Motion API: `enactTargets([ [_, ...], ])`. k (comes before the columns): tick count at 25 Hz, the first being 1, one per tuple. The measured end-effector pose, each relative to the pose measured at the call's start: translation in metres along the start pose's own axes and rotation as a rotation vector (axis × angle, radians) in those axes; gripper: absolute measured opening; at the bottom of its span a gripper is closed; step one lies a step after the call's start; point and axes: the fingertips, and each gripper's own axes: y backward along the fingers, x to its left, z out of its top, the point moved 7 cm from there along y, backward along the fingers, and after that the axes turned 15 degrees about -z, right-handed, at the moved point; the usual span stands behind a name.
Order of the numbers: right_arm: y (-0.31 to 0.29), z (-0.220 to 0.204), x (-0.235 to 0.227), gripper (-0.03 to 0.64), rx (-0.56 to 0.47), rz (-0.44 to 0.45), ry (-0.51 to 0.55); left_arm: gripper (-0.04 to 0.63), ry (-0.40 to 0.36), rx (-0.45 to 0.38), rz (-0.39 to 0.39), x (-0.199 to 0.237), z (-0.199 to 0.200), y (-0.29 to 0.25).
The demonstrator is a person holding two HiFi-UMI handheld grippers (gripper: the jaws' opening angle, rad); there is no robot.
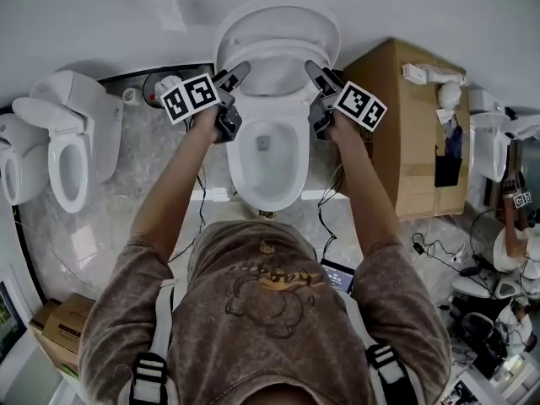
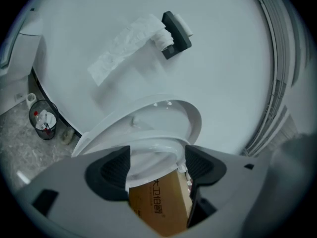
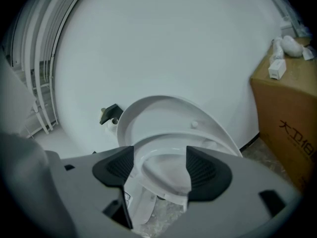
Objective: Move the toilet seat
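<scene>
the rim of the toilet bowl point(image 1: 242, 171) lies bare. left tongs point(image 1: 240, 72) and right tongs point(image 1: 314, 71) gape beside the toilet seat point(image 2: 153, 155), clamping nothing. the seat stands tilted up near the raised lid point(image 1: 278, 19). the lift seems nearly done; resting it back remains.

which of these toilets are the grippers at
The middle toilet, right in front of the person: the left gripper and right gripper flank its raised lid. The other toilets stand apart at the far left.
</scene>
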Motion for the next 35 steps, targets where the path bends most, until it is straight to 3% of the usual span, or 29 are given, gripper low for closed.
enactTargets([
  [11, 0.103, -0.02, 0.029, 0.327, -0.013, 0.083, 0.101, 0.339, -0.169, 0.126, -0.122, -0.086, -0.031, 0.039],
  [16, 0.161, -0.03, 0.035, 0.327, -0.036, 0.104, 0.188, 0.345, -0.287, 0.198, -0.164, -0.129, -0.057, 0.061],
  [25, 0.241, -0.061, 0.059, 0.325, -0.118, 0.116, 0.346, 0.351, -0.492, 0.21, -0.222, -0.189, -0.088, 0.111],
  [29, 0.263, -0.08, 0.069, 0.248, -0.205, 0.105, 0.443, 0.317, -0.679, 0.161, -0.232, -0.205, -0.102, 0.129],
  [34, 0.276, -0.091, 0.067, 0.119, -0.294, 0.048, 0.497, 0.181, -0.729, 0.042, -0.197, -0.207, -0.108, 0.14],
  [35, 0.278, -0.092, 0.066, 0.098, -0.307, 0.036, 0.51, 0.178, -0.743, 0.028, -0.179, -0.205, -0.109, 0.142],
])
